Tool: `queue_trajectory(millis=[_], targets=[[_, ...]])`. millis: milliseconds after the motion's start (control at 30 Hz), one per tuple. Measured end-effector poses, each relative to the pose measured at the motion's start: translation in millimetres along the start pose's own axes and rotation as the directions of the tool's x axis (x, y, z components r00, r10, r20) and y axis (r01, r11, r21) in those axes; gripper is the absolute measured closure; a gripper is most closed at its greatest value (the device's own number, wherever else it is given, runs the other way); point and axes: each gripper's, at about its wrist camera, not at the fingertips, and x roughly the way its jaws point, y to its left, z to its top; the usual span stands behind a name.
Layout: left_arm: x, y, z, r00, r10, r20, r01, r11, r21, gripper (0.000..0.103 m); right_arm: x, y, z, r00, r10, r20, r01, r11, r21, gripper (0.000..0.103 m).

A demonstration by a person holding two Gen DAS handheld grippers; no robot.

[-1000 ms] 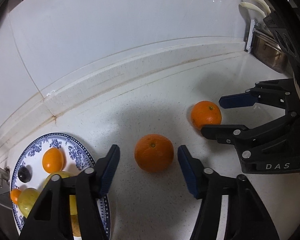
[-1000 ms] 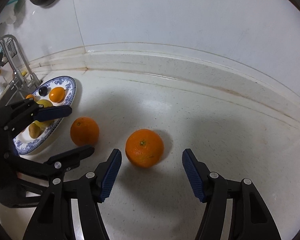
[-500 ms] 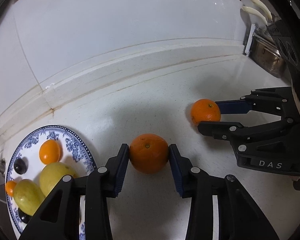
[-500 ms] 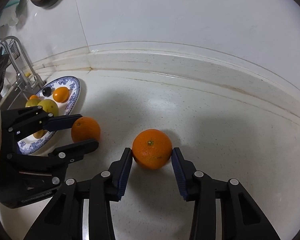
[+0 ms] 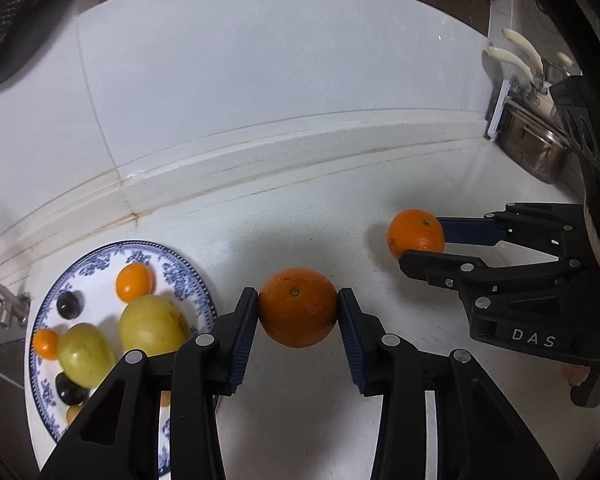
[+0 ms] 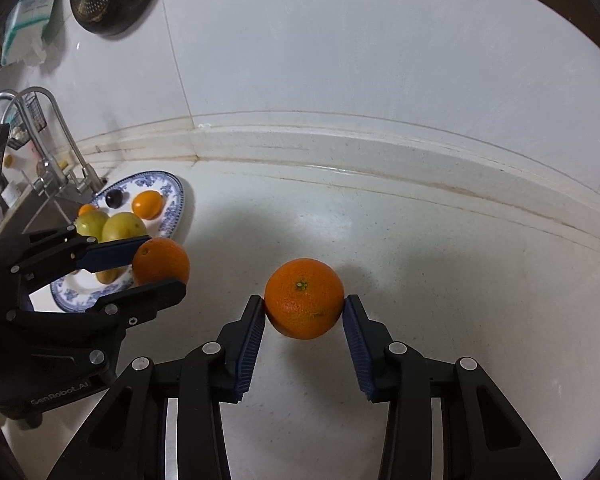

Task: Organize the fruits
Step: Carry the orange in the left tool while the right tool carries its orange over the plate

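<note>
Two oranges are the things in play, each gripped on its own. The left orange (image 5: 297, 306) sits pinched between the blue pads of the left gripper (image 5: 297, 312), just beside the rim of the blue-and-white plate (image 5: 188, 276). The right orange (image 6: 304, 298) is clamped the same way in the right gripper (image 6: 304, 310), farther from the plate, out over the white counter (image 6: 420, 264). Both seem lifted a little clear of the counter, judging by the shadows beneath them, though I can't be sure. Each is squeezed across its widest part, stem end up, which should stop a round fruit rolling out.

On the plate lie a small orange (image 5: 134, 282), two yellow-green fruits (image 5: 153, 324) and some dark plums (image 5: 68, 305), so the plate looks like the gathering place. Bare space remains along its near edge, beside the left orange. Beyond the plate stands the tap (image 6: 56, 128).
</note>
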Motion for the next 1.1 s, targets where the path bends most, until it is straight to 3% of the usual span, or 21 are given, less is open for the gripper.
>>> queue_trajectory(millis=[467,1100], targets=[[-50,14,-15,0.997,0.042,0.062,-0.038,0.997,-0.067,0.063,-47,37,-4,0.996,-0.024,0.091,0.029,0.998,-0.051,0.061],[-110,65,-60,0.987,0.135,0.092,-0.121,0.982,-0.144,0.063,-60,110,-7,0.990,0.076,0.116,-0.066,0.994,-0.085,0.061]])
